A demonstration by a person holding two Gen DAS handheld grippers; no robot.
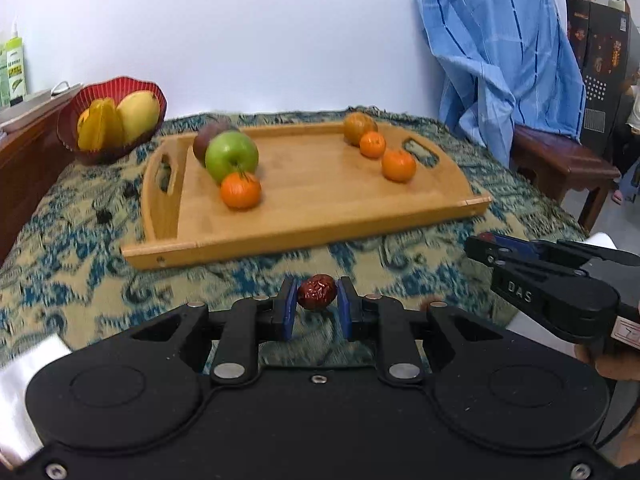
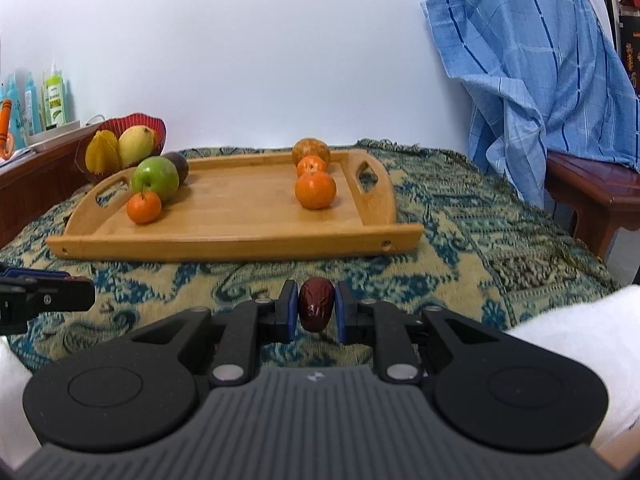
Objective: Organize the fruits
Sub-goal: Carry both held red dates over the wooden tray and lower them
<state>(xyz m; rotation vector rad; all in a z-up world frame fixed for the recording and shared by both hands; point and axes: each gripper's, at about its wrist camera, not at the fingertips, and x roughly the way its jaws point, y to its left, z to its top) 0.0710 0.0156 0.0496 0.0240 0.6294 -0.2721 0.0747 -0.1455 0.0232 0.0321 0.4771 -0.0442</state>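
My left gripper point(image 1: 317, 298) is shut on a wrinkled red date point(image 1: 317, 291), held just above the patterned cloth in front of the wooden tray point(image 1: 320, 216). My right gripper point(image 2: 316, 306) is shut on a second red date point(image 2: 316, 305), also in front of the tray point(image 2: 240, 236). On the tray's left lie a green apple point(image 1: 231, 156), a dark fruit point(image 1: 206, 136) and a tangerine point(image 1: 241, 191). On its right lie a brownish orange point(image 1: 357, 127) and two tangerines point(image 1: 398, 165). The right gripper's body shows in the left wrist view point(image 1: 552, 284).
A red basket point(image 1: 116, 92) with a mango and a starfruit stands left of the tray beside a wooden ledge point(image 1: 24, 148) with bottles. A blue striped cloth point(image 1: 500, 52) hangs over a wooden bench point(image 1: 560, 152) at the right. The patterned tablecloth point(image 1: 80, 248) covers the table.
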